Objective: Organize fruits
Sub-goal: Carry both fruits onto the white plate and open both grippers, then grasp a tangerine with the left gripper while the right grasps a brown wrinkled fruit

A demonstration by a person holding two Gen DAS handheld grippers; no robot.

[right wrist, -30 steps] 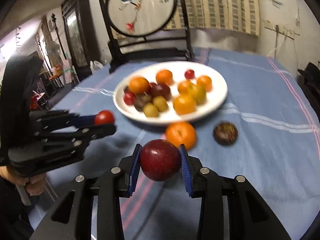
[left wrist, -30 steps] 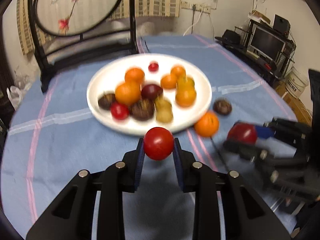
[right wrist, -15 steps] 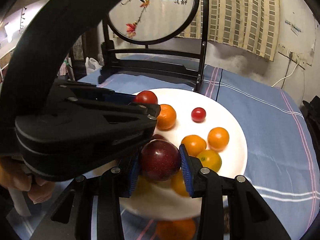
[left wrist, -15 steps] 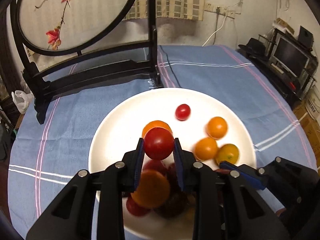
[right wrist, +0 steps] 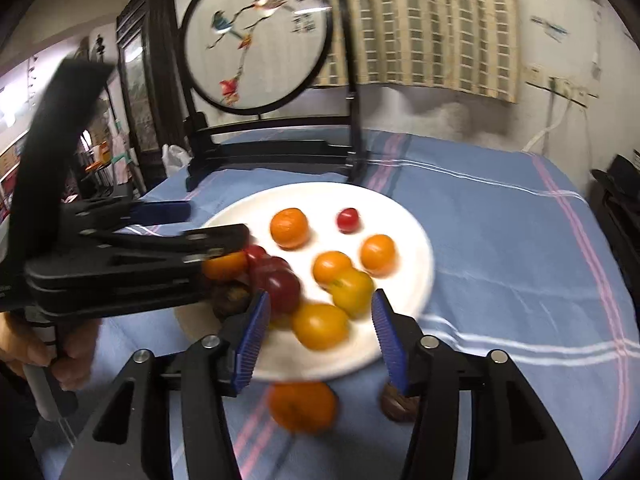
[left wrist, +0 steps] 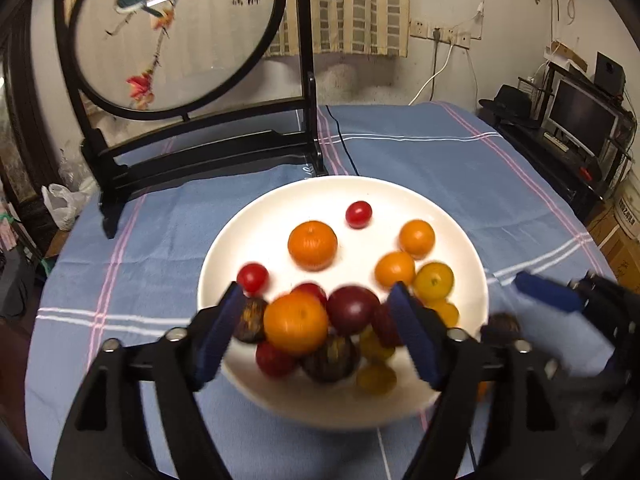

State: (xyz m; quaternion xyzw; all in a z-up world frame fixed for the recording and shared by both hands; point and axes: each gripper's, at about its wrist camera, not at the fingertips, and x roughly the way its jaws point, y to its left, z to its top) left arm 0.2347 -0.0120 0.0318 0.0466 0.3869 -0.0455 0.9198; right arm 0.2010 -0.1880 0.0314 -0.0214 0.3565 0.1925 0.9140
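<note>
A: Both tools over the white plate (left wrist: 452,216). Left gripper (left wrist: 316,328) jaws wide, empty; right gripper (right wrist: 318,332) likewise.

B: Step?

A: Release looks done. Fruit heaped at plate's 6 o'clock. One orange (right wrist: 302,406) and a dark fruit (right wrist: 398,402) lie on the desk (right wrist: 500,240) beside its near rim.

B: Next, likely fetch those.

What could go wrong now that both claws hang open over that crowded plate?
The fruit heaped at the near side of the white plate could roll: the dark red plum sits high against an orange. The left claw and right claw are close together and might bump. An orange on the cloth and a dark fruit remain outside.
</note>
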